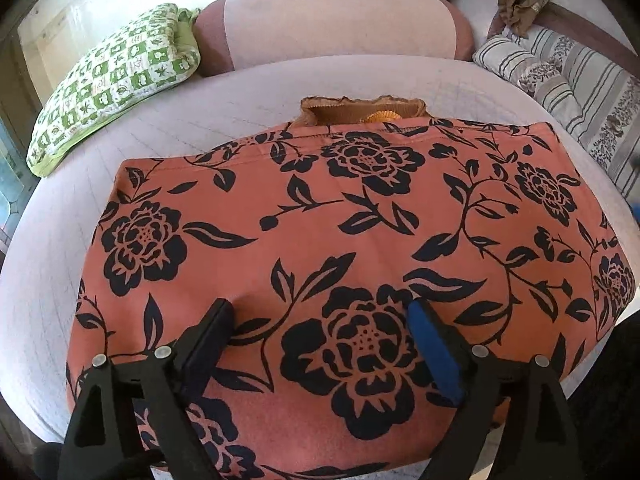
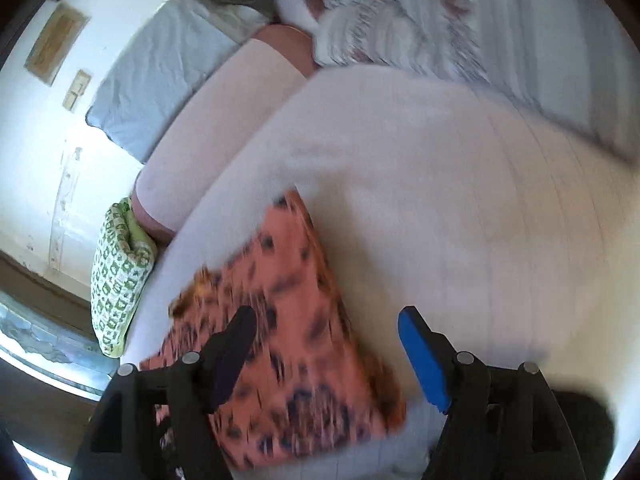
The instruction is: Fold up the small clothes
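Left gripper (image 1: 320, 312) is sitting with fingers spread apart, nothing between them, both tips pressing down on or hovering just over the floral garment (image 1: 340, 240); contact is looking likely from the dimple at the black fingertip (image 1: 222, 310), but I cannot tell for sure. Cloth is running out from the tips toward 12 o'clock, long axis lying 9-to-3 across the left wrist view, far hem at 12. A brown-orange piece (image 1: 360, 112) is poking out under that far hem.

Right gripper (image 2: 328, 320) is also open, empty, hanging above the bed; view is motion-blurred. There the garment (image 2: 288, 340) is lying under and beside the black finger (image 2: 236, 344), stretching toward 11 o'clock, its right edge falling between the fingers; blue finger (image 2: 424, 356) is over bare pink mattress cover (image 2: 460, 220).

Judgement: left is nearer and centred on the cloth; right needs shifting toward 9 o'clock to reach its edge. Green checked pillow (image 1: 116, 80) is sitting at 10 o'clock, well apart.
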The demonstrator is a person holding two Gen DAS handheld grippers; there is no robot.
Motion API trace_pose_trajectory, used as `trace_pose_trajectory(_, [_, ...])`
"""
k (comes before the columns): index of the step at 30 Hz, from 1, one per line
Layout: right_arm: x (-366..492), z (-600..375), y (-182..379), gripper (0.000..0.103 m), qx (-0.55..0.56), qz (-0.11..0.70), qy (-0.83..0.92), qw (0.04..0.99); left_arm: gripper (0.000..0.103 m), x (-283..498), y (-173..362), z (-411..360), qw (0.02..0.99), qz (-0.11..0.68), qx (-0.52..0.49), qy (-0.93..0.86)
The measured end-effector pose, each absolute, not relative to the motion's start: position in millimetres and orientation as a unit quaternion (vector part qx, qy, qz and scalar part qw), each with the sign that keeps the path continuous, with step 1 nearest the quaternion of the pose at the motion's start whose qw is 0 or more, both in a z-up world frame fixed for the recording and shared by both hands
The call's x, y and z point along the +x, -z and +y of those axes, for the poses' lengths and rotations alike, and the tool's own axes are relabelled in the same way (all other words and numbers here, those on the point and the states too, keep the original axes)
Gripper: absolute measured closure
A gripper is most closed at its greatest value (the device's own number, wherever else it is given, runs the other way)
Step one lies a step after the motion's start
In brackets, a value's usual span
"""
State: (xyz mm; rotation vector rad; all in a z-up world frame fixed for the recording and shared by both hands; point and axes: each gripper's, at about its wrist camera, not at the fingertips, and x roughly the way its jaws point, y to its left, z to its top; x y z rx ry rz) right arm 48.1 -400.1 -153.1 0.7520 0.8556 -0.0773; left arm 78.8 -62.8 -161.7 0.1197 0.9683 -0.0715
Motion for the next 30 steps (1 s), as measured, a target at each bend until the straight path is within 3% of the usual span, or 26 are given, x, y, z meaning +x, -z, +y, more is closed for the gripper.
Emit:
trace_pose_trajectory(8, [193,-390,202,0.026,0.283,0.508,-0.052,0.812,0.012,87,163,-63,0.878,0.474,0.057,0.032])
trace_pose_trajectory(9, [200,-383,206,0.035,0.274,0.514,-0.068,0.81,0.012,87,163,-63,0.878,0.474,0.057,0.032])
trace_pose_trajectory(10, [202,-376,204,0.082,0.26,0.512,-0.085,0.815,0.011,87,163,-63,0.878,0.473,0.057,0.031])
trace_pose_trajectory(15, [190,-343,167,0.087,0.154,0.478,-0.074,0.862,0.01,85,165,-62,0.882,0.467,0.055,0.03])
trace_pose_trajectory(17, [194,-337,182,0.087,0.096,0.491,-0.039,0.865,0.009,85,165,-63,0.882,0.467,0.055,0.029])
trace_pose_trajectory(20, [195,-338,198,0.076,0.093,0.49,-0.025,0.866,0.009,86,164,-61,0.88,0.471,0.052,0.033])
trace_pose_trajectory(22, [187,-341,187,0.055,0.1,0.49,-0.026,0.866,0.009,86,164,-61,0.88,0.471,0.052,0.033])
trace_pose_trajectory(23, [182,-343,178,0.049,0.096,0.487,-0.019,0.868,0.009,86,164,-61,0.881,0.47,0.054,0.031])
trace_pose_trajectory(27, [145,-347,130,0.04,0.121,0.42,-0.02,0.899,0.009,84,165,-62,0.883,0.467,0.051,0.027])
trace_pose_trajectory(29, [135,-339,118,0.03,0.151,0.403,-0.055,0.901,0.009,84,165,-63,0.882,0.468,0.05,0.028])
trace_pose_trajectory(30, [137,-330,119,0.019,0.174,0.405,-0.088,0.893,0.009,84,165,-63,0.881,0.469,0.049,0.029])
